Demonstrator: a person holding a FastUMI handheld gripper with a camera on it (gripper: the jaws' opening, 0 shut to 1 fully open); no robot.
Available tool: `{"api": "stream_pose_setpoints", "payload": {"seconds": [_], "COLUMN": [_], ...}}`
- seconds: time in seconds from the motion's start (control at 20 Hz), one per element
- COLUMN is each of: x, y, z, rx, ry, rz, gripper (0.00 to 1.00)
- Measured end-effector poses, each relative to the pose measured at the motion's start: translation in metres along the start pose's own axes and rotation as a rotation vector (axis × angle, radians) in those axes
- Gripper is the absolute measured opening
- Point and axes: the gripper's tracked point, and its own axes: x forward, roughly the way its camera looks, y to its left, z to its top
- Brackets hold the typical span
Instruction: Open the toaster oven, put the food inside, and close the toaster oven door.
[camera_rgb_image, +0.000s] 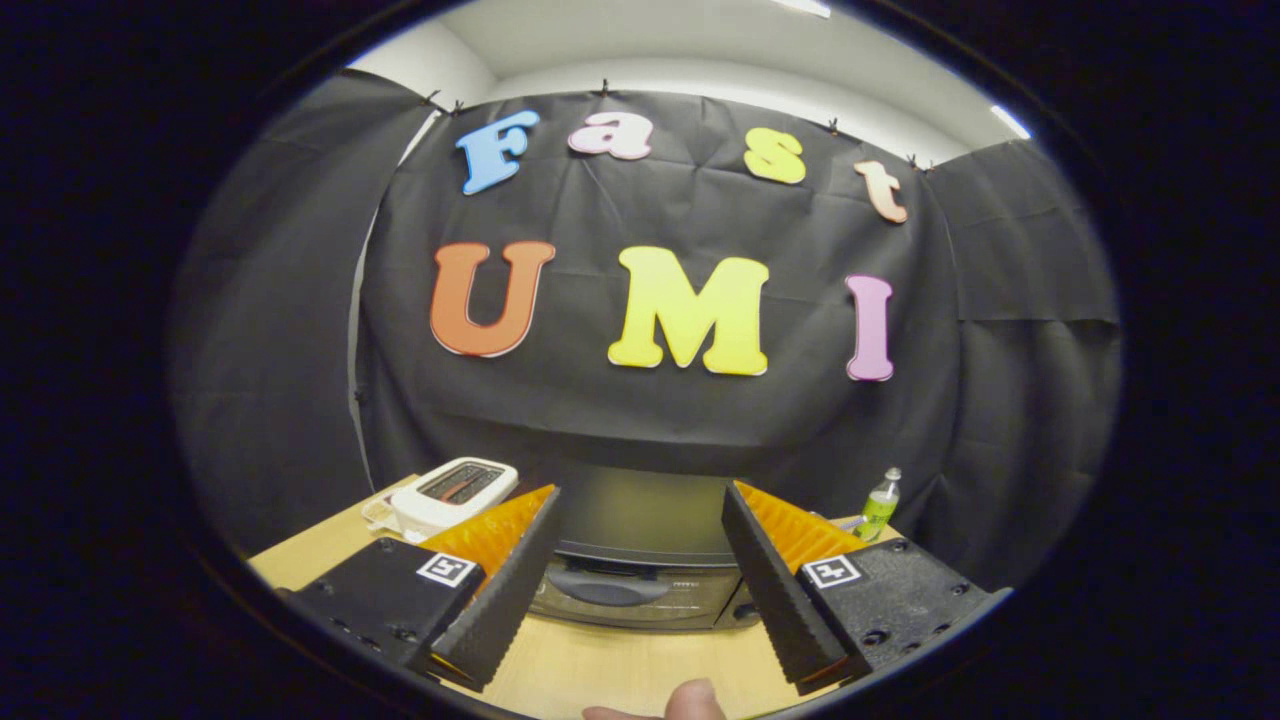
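Note:
A black toaster oven (640, 545) stands on the wooden table (620, 665), just ahead of my fingers and framed between them. Its door is shut, with the handle (610, 588) running across the front. My gripper (640, 500) is open and holds nothing; the two orange and black fingers (510, 580) stand wide apart, above the table and short of the oven. I cannot make out any food here.
A white pop-up toaster (452, 495) sits on the table to the left of the oven. A small bottle of green liquid (879, 506) stands to the oven's right. A person's fingertip (690, 700) shows below the fingers.

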Motion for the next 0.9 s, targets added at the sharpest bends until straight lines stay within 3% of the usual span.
{"api": "stream_pose_setpoints", "payload": {"seconds": [0.35,0.55,0.7,0.9], "x": [0.063,0.07,0.066,0.058], "y": [0.018,0.025,0.027,0.027], "z": [-0.067,-0.101,-0.107,-0.11], "rx": [0.068,0.061,0.134,0.122], "ry": [0.092,0.125,0.083,0.081], "rz": [-0.003,-0.014,-0.002,0.005], "gripper": [1.0,1.0,1.0,1.0]}}
